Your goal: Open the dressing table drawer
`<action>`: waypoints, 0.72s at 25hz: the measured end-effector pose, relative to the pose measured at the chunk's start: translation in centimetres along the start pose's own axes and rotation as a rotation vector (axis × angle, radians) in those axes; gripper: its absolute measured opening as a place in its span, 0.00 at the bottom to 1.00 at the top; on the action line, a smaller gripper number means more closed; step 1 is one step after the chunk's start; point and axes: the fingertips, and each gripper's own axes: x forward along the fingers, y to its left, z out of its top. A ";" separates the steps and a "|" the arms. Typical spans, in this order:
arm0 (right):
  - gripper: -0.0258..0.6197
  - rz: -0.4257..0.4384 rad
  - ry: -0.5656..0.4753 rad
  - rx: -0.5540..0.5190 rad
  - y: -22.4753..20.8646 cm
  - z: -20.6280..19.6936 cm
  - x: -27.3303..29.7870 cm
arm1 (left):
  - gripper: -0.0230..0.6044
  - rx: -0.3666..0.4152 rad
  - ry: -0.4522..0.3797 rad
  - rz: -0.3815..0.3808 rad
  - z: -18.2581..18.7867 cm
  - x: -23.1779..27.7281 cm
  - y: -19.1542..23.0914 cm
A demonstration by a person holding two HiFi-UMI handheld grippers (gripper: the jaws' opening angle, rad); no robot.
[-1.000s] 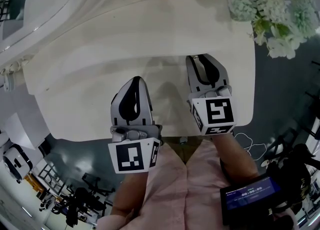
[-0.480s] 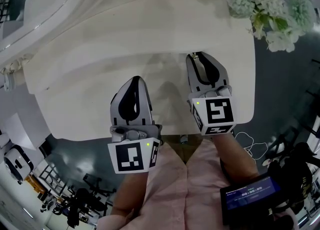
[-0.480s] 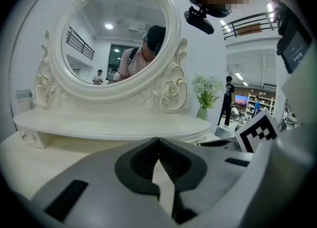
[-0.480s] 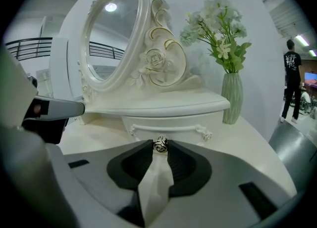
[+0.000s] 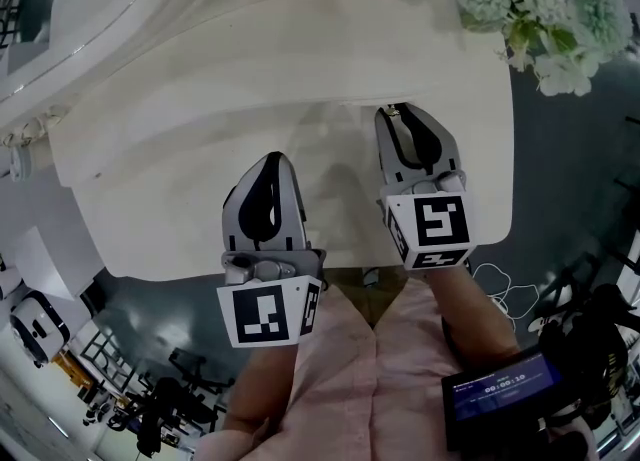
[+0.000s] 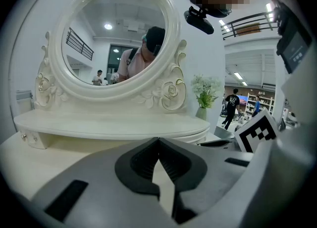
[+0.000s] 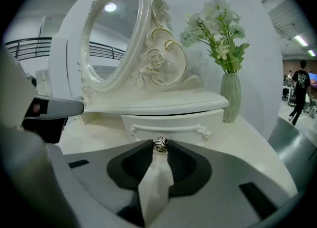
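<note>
The white dressing table fills the head view. Its small drawer sits under the mirror shelf and has a silver rose-shaped knob. My right gripper has that knob between its fingertips, and the jaws are closed on it. In the head view the right gripper reaches up to the shelf's front edge. My left gripper rests over the tabletop, to the left and nearer to me. Its jaws meet at the tips with nothing between them.
An oval mirror in a carved frame stands on the shelf. A pale green vase of white flowers stands at the table's right, right of the drawer. A dark screen device hangs by the person's right forearm.
</note>
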 end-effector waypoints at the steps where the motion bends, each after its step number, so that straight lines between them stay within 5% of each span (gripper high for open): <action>1: 0.20 0.000 0.001 0.000 0.0 0.0 0.0 | 0.07 0.001 -0.001 0.000 0.0 0.0 0.0; 18: 0.20 -0.002 0.003 0.002 0.3 -0.6 -0.7 | 0.07 0.005 -0.007 -0.004 -0.1 -0.7 -0.4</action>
